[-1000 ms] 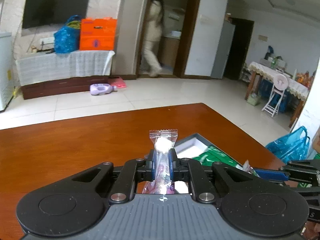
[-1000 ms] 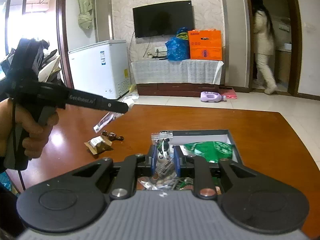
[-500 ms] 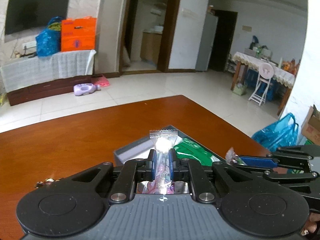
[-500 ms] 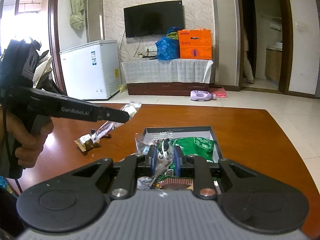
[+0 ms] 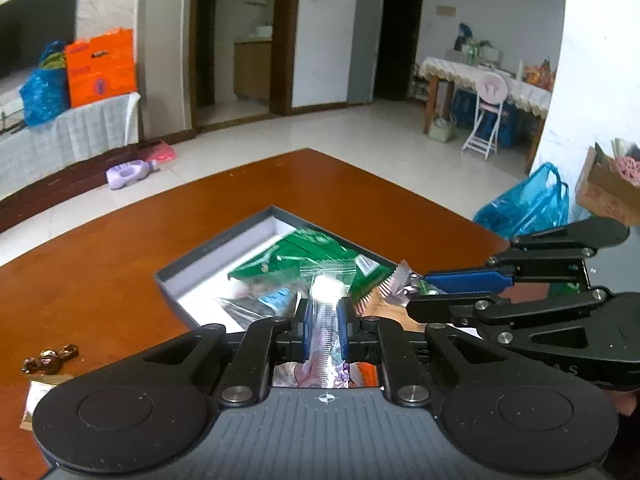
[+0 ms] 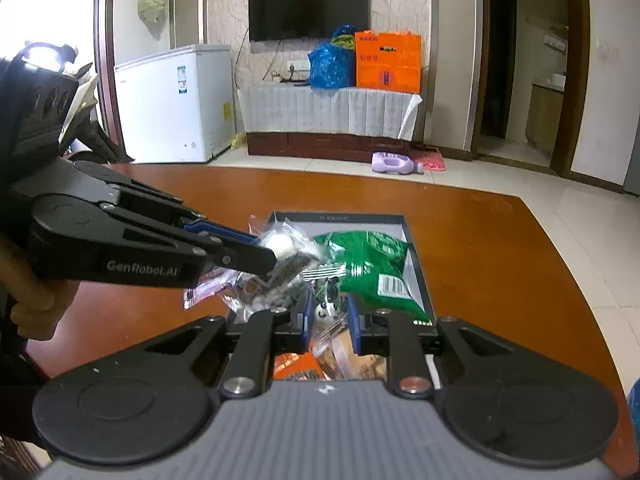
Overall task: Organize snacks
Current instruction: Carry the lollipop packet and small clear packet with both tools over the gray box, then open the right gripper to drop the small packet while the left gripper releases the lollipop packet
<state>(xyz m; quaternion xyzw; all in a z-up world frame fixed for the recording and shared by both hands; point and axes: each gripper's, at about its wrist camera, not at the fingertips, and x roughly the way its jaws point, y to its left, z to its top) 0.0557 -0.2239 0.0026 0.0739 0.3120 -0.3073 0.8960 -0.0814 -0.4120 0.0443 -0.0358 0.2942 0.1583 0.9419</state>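
My left gripper (image 5: 325, 316) is shut on a clear-wrapped white candy (image 5: 327, 292) and holds it over the dark open box (image 5: 208, 248) on the brown table. From the right wrist view the left gripper (image 6: 260, 254) reaches in from the left with that candy (image 6: 282, 245) above the box (image 6: 338, 217). My right gripper (image 6: 329, 316) is shut on a small panda-print snack packet (image 6: 326, 312) over the box's near part. It shows at the right of the left wrist view (image 5: 416, 292), gripping a pinkish wrapper (image 5: 400, 282). A green snack bag (image 6: 372, 268) lies in the box.
Loose wrapped candies (image 5: 50, 358) and a tan packet (image 5: 38, 394) lie on the table at the left. Other wrappers fill the box's near half. Beyond the table are tiled floor, a white freezer (image 6: 176, 104) and a blue plastic bag (image 5: 528, 204).
My left gripper swung right and lower with the candy, from beside the box to over it. The right gripper stayed over the box and its jaws look slightly wider around the packet.
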